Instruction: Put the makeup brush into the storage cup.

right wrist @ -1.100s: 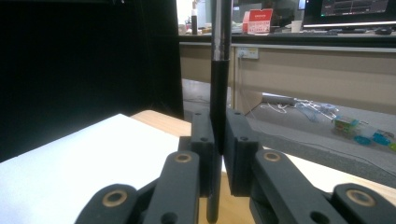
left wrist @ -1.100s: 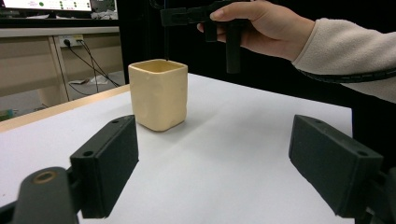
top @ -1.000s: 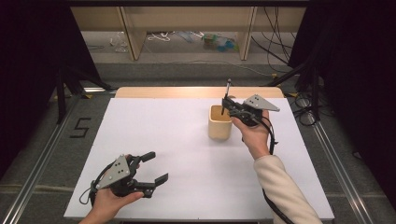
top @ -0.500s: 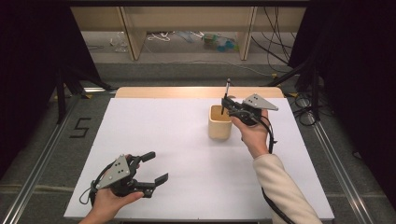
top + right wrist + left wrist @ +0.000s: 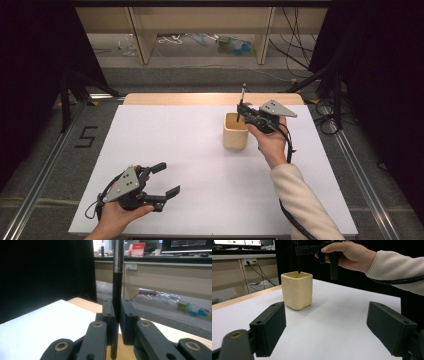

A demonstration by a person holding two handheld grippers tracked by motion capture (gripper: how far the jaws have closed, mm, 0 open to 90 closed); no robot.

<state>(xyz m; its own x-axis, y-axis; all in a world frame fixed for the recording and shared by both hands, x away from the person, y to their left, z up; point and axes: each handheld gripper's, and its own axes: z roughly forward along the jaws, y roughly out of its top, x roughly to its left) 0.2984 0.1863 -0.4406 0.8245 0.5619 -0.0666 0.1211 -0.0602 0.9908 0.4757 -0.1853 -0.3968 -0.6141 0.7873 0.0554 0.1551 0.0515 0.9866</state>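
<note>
A cream square cup point(image 5: 235, 131) stands on the white table top point(image 5: 165, 135), right of centre toward the far edge. My right gripper point(image 5: 241, 111) hovers just over the cup's far right rim, shut on a thin black pen point(image 5: 243, 94) that stands upright. In the left gripper view the pen's tip point(image 5: 298, 267) hangs at the cup's point(image 5: 297, 290) opening. The right gripper view shows the pen point(image 5: 117, 285) pinched between the two pads. My left gripper point(image 5: 167, 178) rests low near the front left, open with nothing between its pads point(image 5: 268, 327).
A wooden strip point(image 5: 200, 98) runs along the table's far edge. Beyond it are shelf legs point(image 5: 142, 40) and loose cables on the floor. Metal rails point(image 5: 45, 160) flank the table, with dark curtains on both sides.
</note>
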